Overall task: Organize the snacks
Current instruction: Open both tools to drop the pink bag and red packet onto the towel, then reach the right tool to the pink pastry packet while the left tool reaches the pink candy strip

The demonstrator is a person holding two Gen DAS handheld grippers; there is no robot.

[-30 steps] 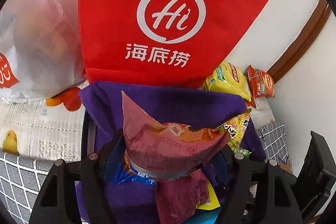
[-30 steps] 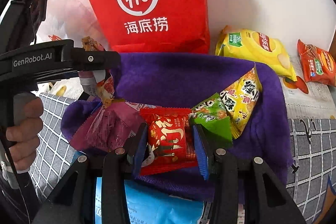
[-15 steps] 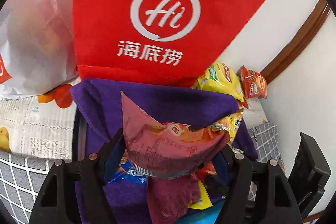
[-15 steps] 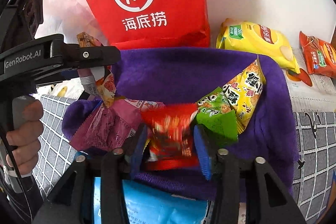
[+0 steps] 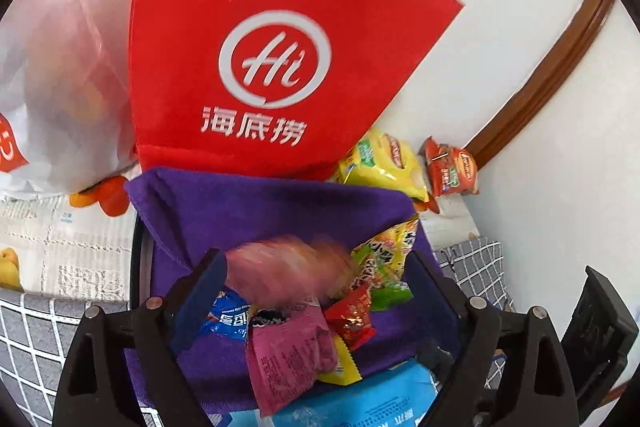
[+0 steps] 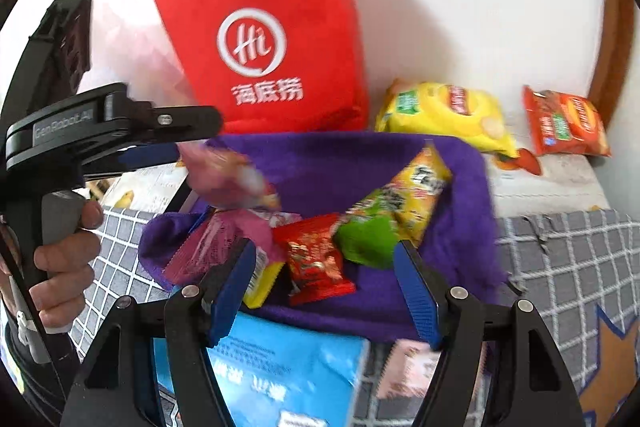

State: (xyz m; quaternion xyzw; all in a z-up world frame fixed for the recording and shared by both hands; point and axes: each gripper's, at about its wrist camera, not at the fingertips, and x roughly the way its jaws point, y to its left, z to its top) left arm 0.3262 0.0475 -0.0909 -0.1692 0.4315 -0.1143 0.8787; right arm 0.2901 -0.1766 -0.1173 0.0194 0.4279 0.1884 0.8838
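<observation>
A blurred pink foil snack packet [image 5: 286,269] sits between the blue pads of the left gripper [image 5: 316,291], whose jaws have just been opening — the pads stand clear of it on both sides. Its long axis runs roughly across the frame, though the blur hides its exact lie. Below it lies a flat magenta packet [image 5: 288,355] pointing toward the camera, beside a small red foil sachet [image 6: 316,259] and green-and-yellow packets [image 6: 400,211] leaning up against the right wall of the purple cloth-lined basket [image 6: 340,163]. The right gripper [image 6: 324,291] has likewise just been opening and stands wide above the red sachet — not touching it. Behind the basket stands a red paper bag [image 6: 276,39], with a yellow crisp bag [image 6: 444,115] to its right.
</observation>
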